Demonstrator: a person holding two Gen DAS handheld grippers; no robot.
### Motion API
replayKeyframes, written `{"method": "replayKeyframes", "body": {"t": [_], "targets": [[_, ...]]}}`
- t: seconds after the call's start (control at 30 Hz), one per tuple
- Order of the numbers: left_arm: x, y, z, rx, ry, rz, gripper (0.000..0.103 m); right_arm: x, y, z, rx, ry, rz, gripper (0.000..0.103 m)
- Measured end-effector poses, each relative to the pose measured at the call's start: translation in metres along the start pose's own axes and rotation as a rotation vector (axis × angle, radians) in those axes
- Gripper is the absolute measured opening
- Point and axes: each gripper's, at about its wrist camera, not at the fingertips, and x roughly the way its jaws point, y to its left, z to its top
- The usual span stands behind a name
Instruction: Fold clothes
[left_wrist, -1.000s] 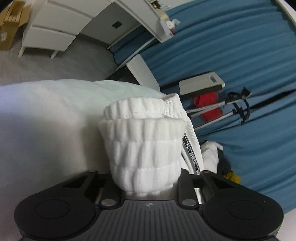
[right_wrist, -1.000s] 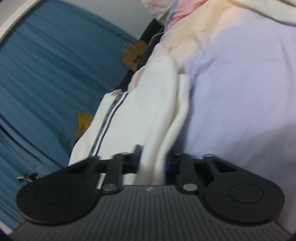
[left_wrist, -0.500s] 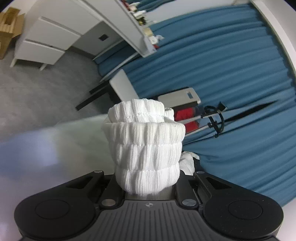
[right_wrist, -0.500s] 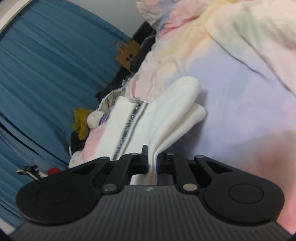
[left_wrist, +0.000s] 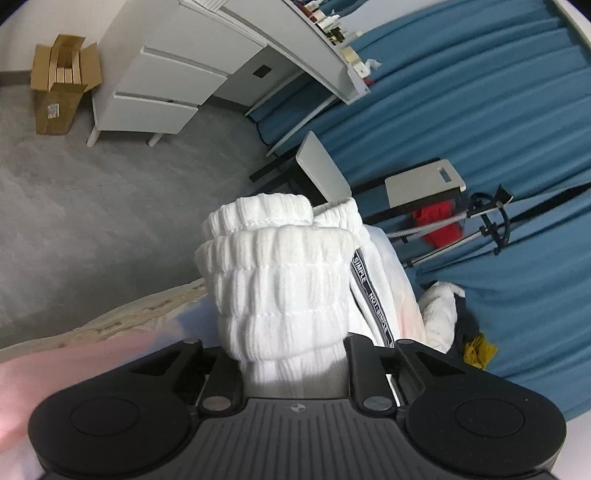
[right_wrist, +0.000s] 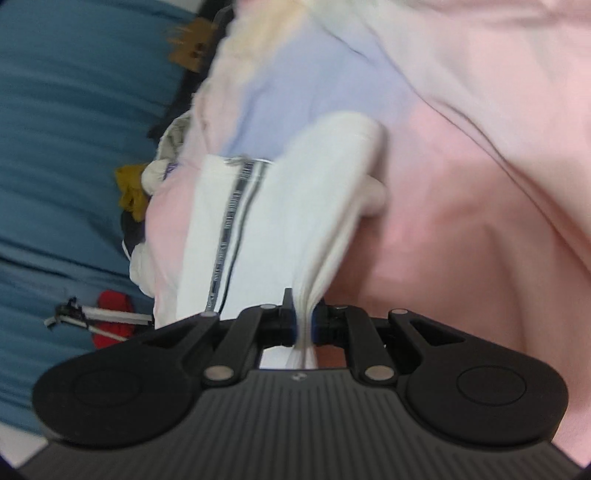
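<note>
Your left tool (left_wrist: 293, 365) clamps the bunched ribbed waistband of the white trousers (left_wrist: 277, 280), jaws just eased a little wider. Side tape (left_wrist: 369, 291) reads "SIMPLE" and "NOT SIMPLE". Your right tool (right_wrist: 303, 325) is pinched almost shut on a thin fold of the same garment, above the pink bedding (right_wrist: 480, 221). Its stripe lettering is too blurred to read.

Open cardboard box (left_wrist: 61, 79) seen on grey carpet (left_wrist: 92, 206) beside white drawer unit (left_wrist: 162, 96). Blue curtains (left_wrist: 498, 122) hung behind. Pink-lilac bedding (right_wrist: 480, 166) spread at right.
</note>
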Motion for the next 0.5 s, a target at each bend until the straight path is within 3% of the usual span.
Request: {"method": "replayKeyframes", "body": {"t": [0.13,0.2,0.27,0.37,0.43,0.5], "targets": [[-0.014,-0.011,-0.019,0.086,0.026,0.066,0.028,0.002,-0.003,0.001,0.01,0.008,0.013,0.012],[-0.023,-0.02,-0.031,0.145,0.045,0.102,0.041,-0.001,-0.008,0.004,0.05,-0.012,0.03,0.013],[-0.037,-0.027,-0.042,0.182,0.048,0.097,0.052,-0.001,-0.015,0.01,0.09,-0.029,0.056,0.015],[-0.056,-0.039,-0.059,0.243,0.058,0.101,0.053,0.002,-0.023,0.021,0.118,-0.055,0.073,0.026],[-0.07,-0.047,-0.073,0.285,0.056,0.104,0.061,0.006,-0.028,0.028,0.127,-0.067,0.085,0.031],[-0.085,-0.056,-0.088,0.328,0.046,0.096,0.063,0.012,-0.032,0.033,0.12,-0.066,0.105,0.032]]}}
